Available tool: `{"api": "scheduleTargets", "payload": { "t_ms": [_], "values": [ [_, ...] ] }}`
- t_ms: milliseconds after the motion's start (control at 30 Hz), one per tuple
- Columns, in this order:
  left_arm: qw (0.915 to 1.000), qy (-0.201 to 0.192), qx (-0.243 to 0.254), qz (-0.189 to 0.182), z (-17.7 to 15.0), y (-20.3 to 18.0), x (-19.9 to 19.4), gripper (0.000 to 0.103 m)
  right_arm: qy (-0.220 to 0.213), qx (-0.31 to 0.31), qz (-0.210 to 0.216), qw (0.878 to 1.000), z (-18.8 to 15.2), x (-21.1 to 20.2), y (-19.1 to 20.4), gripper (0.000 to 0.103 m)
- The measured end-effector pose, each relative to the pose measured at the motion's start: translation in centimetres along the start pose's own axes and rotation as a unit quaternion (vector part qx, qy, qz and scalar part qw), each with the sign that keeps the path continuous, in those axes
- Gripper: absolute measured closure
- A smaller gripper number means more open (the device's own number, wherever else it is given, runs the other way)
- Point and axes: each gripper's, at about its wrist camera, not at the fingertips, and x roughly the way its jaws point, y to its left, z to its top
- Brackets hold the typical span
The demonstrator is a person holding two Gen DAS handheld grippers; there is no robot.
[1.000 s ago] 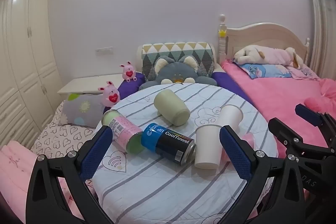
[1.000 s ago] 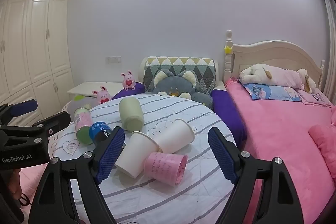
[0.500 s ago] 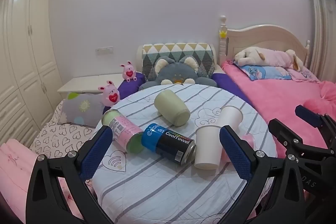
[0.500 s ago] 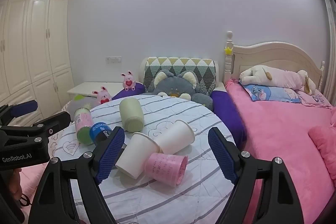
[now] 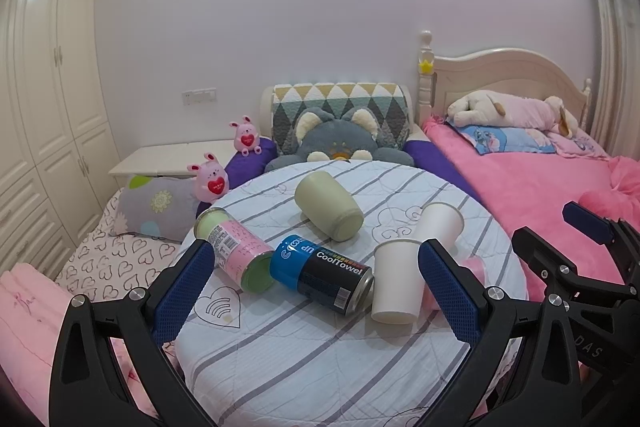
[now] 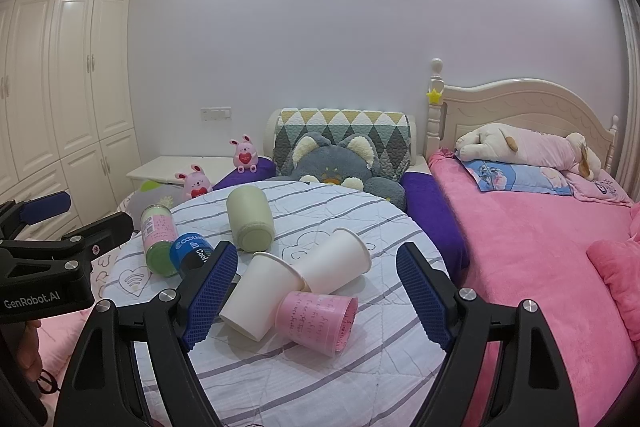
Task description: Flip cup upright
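Note:
Several cups lie tipped over on a round table with a striped cloth [image 5: 320, 359] [image 6: 320, 383]. A green cup [image 5: 329, 205] [image 6: 250, 218] lies at the back. Two white paper cups lie together, one nearer [image 5: 396, 283] [image 6: 262, 295] and one farther [image 5: 440, 223] [image 6: 336, 261]. A pink cup [image 6: 316, 319] lies on its side nearest the right gripper; the left wrist view shows only a sliver of it [image 5: 476, 265]. My left gripper [image 5: 316, 291] is open and empty above the table's near side. My right gripper [image 6: 316, 295] is open and empty, short of the pink cup.
A pink-labelled can [image 5: 236, 251] [image 6: 158, 239] and a blue-black CoolTowel can [image 5: 322, 273] [image 6: 192, 255] lie on the table's left. A pink bed [image 6: 540, 247] is on the right. Plush toys and cushions [image 6: 336, 163] sit behind. A wardrobe [image 6: 60, 87] stands at the left.

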Motion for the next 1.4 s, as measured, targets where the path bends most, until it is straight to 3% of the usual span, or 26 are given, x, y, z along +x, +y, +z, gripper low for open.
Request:
{"api": "scheduleTargets", "payload": {
  "t_ms": [1033, 1400],
  "values": [
    [0.9997, 0.001, -0.02, 0.016, -0.3, 2.3, 0.5, 0.0, 0.007, -0.023, 0.01, 1.0, 0.6, 1.6, 1.6, 0.02],
    [0.9991, 0.019, -0.035, 0.015, 0.1, 3.4, 3.2, 0.0, 0.023, -0.066, 0.006, 0.998, 1.7, 3.9, 2.6, 0.02]
  ]
}}
